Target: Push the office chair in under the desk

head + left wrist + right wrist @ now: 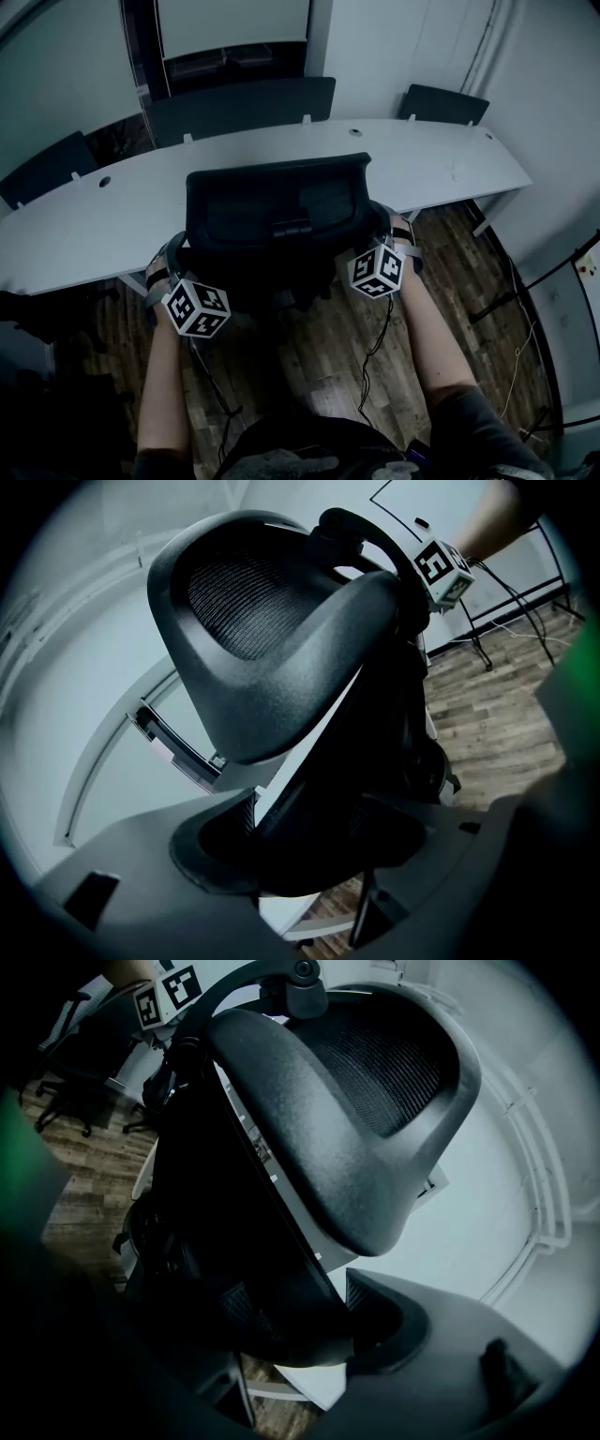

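- Office chair (277, 211) faces far desk (450, 159), backrest wide left-to-right, near the person.
- Left gripper (300, 841) clamps backrest's left edge; right gripper (314, 1321) clamps its right edge.

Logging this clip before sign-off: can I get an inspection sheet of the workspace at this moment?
Surface: white curved desk, top bare apart from small cable holes.
Job's things: black office chair faces the desk, backrest about level with its near edge.
Clutter: nothing seen.
Grippers: left gripper and right gripper each clamp a side edge of the chair's backrest.
Cables: black leads hang from both grippers toward the floor; a thin cable lies on the floor at right.
Surroundings: wood floor; dark chairs on the desk's far side; pale walls.
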### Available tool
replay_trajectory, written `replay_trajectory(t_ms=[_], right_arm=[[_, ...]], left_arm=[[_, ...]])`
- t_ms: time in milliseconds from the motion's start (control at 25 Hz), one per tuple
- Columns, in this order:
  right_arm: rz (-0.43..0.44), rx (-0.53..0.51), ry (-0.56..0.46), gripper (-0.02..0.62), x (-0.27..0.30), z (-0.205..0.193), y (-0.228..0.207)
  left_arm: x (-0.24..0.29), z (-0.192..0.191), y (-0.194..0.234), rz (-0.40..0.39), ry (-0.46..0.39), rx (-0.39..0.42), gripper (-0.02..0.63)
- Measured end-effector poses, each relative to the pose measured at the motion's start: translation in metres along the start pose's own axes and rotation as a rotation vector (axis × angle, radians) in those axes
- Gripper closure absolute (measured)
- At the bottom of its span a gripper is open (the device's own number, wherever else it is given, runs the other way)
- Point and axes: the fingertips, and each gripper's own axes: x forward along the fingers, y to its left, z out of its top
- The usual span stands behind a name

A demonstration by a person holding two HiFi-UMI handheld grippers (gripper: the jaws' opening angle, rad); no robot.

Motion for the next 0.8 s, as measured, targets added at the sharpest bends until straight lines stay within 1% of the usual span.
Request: replay_trajectory(t_ms=[240,400,560,680,800], right_arm=[[-0.003,0.001,0.015,0.311,0.018,0.0,-0.005],[-0.01,0.001,0.003,0.31,0.013,-0.004,0.0],[-0.012,0.001,0.001,0.31,0.018,-0.001,-0.003],[-0.029,-0.004,-0.012,0.31,0.015,-0.002,-0.001],[-0.029,-0.003,0.004,0.31,0.014,-0.002,-0.001]], left_arm=[[0.016,0.002,0.006,-0.002,0.002,-0.002,0.298],[0.012,0.0,-0.002,0.003,-0.006,0.0,0.298],[0.015,0.001,0.002,0.009,-0.009,-0.001,0.298],[0.014,-0.001,0.0,0.021,-0.01,-0.001,0.298],[0.014,0.0,0.0,0.033,-0.007,0.009,0.296]])
